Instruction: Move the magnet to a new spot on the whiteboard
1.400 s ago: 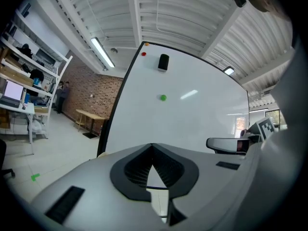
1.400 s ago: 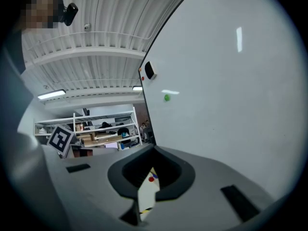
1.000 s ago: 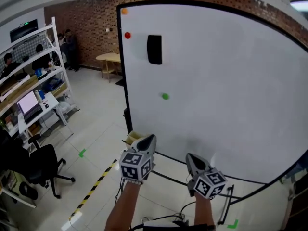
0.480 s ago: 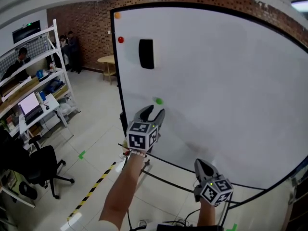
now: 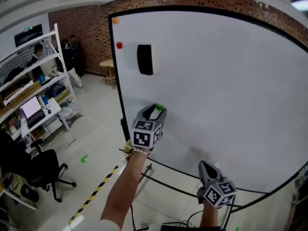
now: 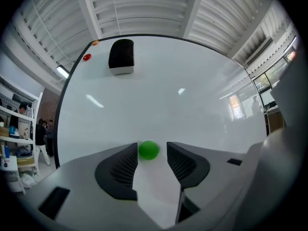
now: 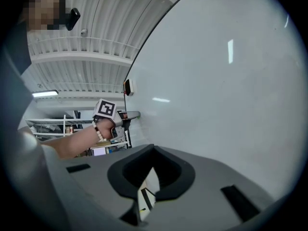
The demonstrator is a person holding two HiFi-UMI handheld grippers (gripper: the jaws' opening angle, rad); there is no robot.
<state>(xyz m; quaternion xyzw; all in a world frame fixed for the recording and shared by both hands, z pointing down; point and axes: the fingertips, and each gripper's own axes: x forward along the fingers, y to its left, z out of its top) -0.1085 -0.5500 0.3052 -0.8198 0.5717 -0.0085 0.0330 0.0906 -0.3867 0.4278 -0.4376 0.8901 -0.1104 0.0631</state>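
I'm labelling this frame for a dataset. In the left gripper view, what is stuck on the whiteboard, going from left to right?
red magnet → orange magnet → black eraser → green magnet

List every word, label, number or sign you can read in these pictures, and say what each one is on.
No readable text anywhere.
Whiteboard: blank, nothing written on it.
Black eraser: no label visible.
Marker cubes: black-and-white square patterns only, no letters or numbers.
Laptop screen on the shelf: too small to read.
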